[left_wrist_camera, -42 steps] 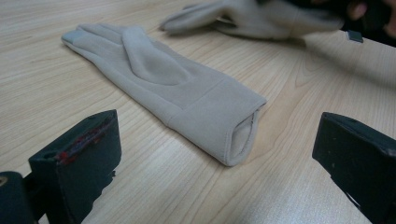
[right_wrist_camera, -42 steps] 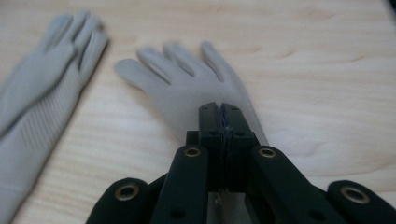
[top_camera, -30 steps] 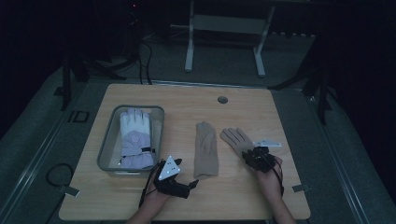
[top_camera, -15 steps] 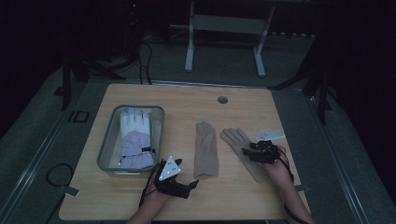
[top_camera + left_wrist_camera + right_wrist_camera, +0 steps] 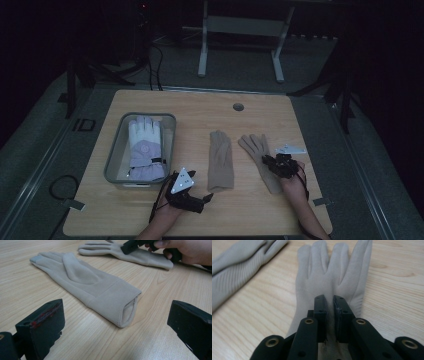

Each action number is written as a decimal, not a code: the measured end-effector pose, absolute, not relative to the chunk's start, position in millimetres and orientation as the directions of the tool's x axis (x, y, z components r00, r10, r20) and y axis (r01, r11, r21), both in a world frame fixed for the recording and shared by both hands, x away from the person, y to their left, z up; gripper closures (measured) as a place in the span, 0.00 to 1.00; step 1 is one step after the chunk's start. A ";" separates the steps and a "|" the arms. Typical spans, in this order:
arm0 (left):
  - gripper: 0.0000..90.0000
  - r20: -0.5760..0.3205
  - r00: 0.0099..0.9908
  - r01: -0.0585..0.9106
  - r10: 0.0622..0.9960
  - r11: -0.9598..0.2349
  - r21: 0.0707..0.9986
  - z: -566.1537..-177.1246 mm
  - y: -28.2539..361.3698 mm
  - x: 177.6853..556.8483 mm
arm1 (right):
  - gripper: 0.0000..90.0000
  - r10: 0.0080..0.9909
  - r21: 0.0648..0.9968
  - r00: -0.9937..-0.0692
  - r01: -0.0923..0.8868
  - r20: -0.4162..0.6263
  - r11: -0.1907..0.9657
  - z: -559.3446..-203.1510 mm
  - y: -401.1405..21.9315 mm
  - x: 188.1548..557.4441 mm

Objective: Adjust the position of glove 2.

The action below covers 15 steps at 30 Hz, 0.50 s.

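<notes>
Beige knit gloves, two of them, lie flat on your wooden surface [image 5: 300,120], fingers toward the far edge and cuffs toward you. The right glove [image 5: 257,152] sits near the right edge, fanned open; the left glove [image 5: 220,159] lies just beside it toward the middle, its digits together.

Your right gripper [image 5: 270,161] rests on the right glove's palm. In the right gripper view its fingers [image 5: 320,315] have just been closing and now stand nearly together, pinching a fold of fabric from the glove [image 5: 329,277] between the pads. Judgement: gripping at mid-palm rather than the cuff gives you a raised tuck to lift by, since the cloth lies too flat to get under.

Your left gripper [image 5: 192,199] lies near the front edge, apart from both gloves. Its fingers [image 5: 41,325] are spread wide with nothing between them, aimed at the open cuff of the left glove [image 5: 100,293]. Judgement: it is staged there so that cuff can be taken next.

A grey bin [image 5: 116,160] by the left edge holds a white and lilac ski glove [image 5: 145,147]. A small white slip [image 5: 291,149] lies beside the right glove. Judgement: the bin is the likely destination, and thin fabric may slip from so narrow a pinch.
</notes>
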<state>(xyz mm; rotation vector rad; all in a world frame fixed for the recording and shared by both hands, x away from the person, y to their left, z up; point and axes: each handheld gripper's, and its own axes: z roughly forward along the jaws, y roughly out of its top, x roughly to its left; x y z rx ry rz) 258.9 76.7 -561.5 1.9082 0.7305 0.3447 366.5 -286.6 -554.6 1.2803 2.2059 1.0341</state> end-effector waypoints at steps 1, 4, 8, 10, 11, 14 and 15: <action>0.01 -0.081 0.776 0.333 0.626 -0.297 0.895 -561.3 76.7 258.7 | 0.92 0.873 0.758 -0.487 0.582 0.035 0.294 -551.9 -285.2 365.7; 0.01 -0.082 0.774 0.333 0.628 -0.294 0.896 -560.5 77.3 258.5 | 0.92 0.899 0.762 -0.436 0.594 0.037 0.257 -542.4 -282.2 363.4; 0.01 -0.085 0.771 0.333 0.631 -0.285 0.899 -559.7 78.1 258.6 | 0.92 0.940 0.786 -0.332 0.600 0.074 0.150 -515.8 -283.5 355.5; 0.01 -0.086 0.770 0.331 0.633 -0.281 0.901 -559.1 77.9 257.9 | 0.92 0.958 0.793 -0.282 0.595 0.055 0.129 -508.2 -284.7 352.5; 0.01 -0.084 0.770 0.329 0.632 -0.280 0.902 -558.8 77.9 257.6 | 0.92 0.965 0.795 -0.255 0.597 0.058 0.110 -505.8 -286.3 351.5; 0.01 -0.080 0.772 0.322 0.630 -0.279 0.905 -557.9 77.8 256.8 | 0.91 0.981 0.794 -0.189 0.601 0.032 0.090 -504.5 -290.2 349.3; 0.01 -0.080 0.772 0.322 0.630 -0.279 0.905 -557.9 77.8 256.8 | 0.91 0.981 0.794 -0.189 0.601 0.032 0.090 -504.5 -290.2 349.3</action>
